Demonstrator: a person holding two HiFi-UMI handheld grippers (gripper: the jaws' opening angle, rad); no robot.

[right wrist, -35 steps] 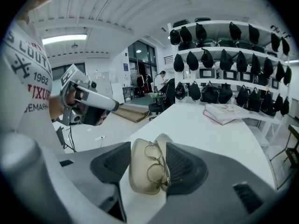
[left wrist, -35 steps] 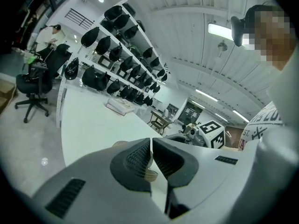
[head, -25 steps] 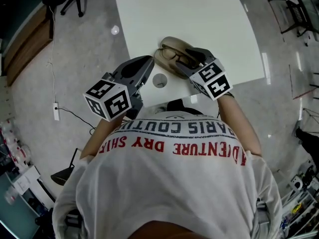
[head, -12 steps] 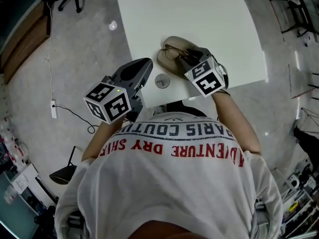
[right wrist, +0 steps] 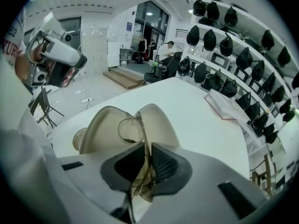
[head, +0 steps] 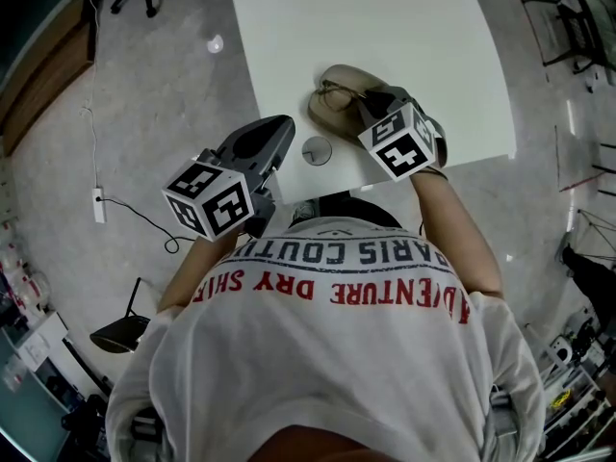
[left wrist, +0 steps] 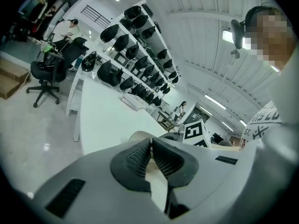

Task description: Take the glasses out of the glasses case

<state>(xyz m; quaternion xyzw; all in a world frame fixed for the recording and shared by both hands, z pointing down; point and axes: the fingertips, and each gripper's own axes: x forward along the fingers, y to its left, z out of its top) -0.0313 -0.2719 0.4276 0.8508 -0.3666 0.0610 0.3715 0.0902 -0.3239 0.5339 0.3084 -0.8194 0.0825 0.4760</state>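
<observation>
An open beige glasses case [head: 337,114] lies near the front edge of the white table [head: 385,27], and thin-framed glasses [head: 334,92] rest in it. My right gripper [head: 371,107] points steeply down into the case. In the right gripper view its jaws [right wrist: 145,154] are closing, with the wire frame of the glasses [right wrist: 131,129] pinched between the pads above the case [right wrist: 105,125]. My left gripper [head: 280,131] hangs left of the case over the table's edge, apart from it. Its pads [left wrist: 150,148] meet with nothing between them.
A small round grey disc [head: 316,150] sits on the table just left of the case. The table's front edge runs close under both grippers, with grey floor to the left. Shelves of dark helmets [left wrist: 135,41] line the far wall.
My right gripper has dropped into the case and its jaws have narrowed onto the glasses. The left gripper has sunk slightly.
</observation>
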